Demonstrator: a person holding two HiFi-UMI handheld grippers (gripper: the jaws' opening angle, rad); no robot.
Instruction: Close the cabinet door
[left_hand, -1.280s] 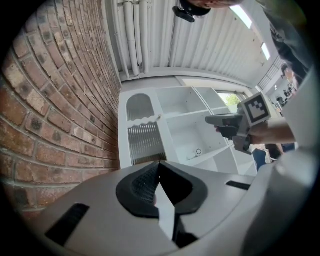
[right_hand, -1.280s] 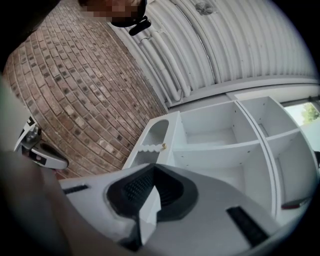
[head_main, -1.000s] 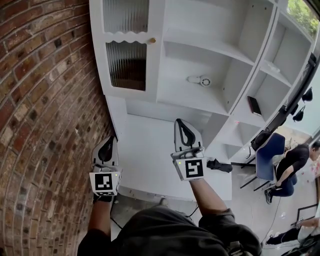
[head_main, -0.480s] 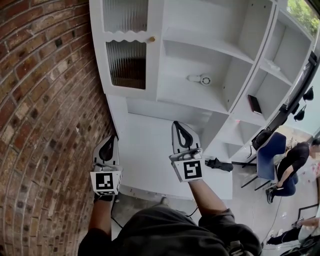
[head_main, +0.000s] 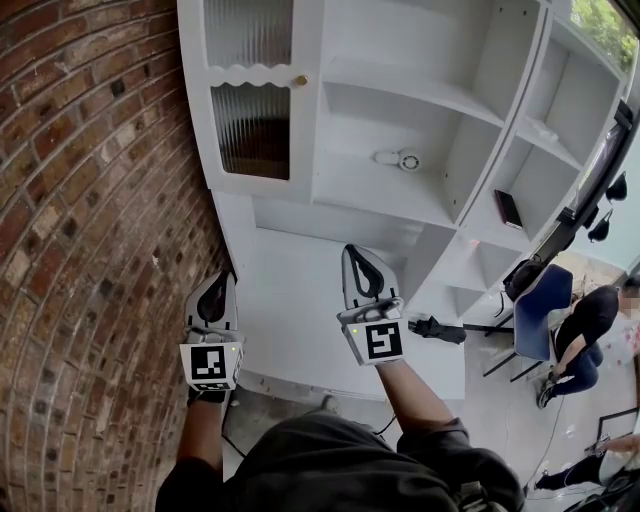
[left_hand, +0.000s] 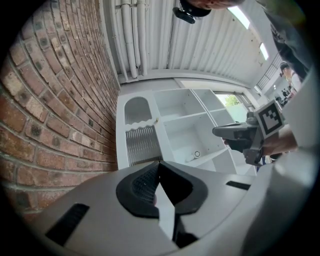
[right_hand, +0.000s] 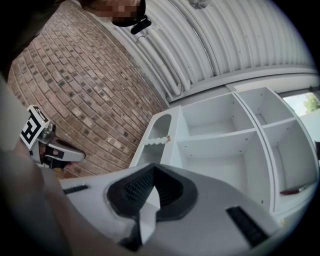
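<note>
The white cabinet's door, with two ribbed glass panes and a small brass knob, lies flat against the left compartment beside the brick wall. It shows again as the door and the door, knob at its right edge. My left gripper hangs low by the counter's left end, jaws shut and empty, tips pointing up at the door. My right gripper is held over the counter, shut on nothing, well short of the shelves; its tips are closed together.
A brick wall runs along the left. A white counter lies below open shelves holding a round white device and a dark flat item. A black object sits by the counter's right end. A blue chair and a seated person are right.
My right gripper has drifted slightly to the left. The left gripper and the door have not moved.
</note>
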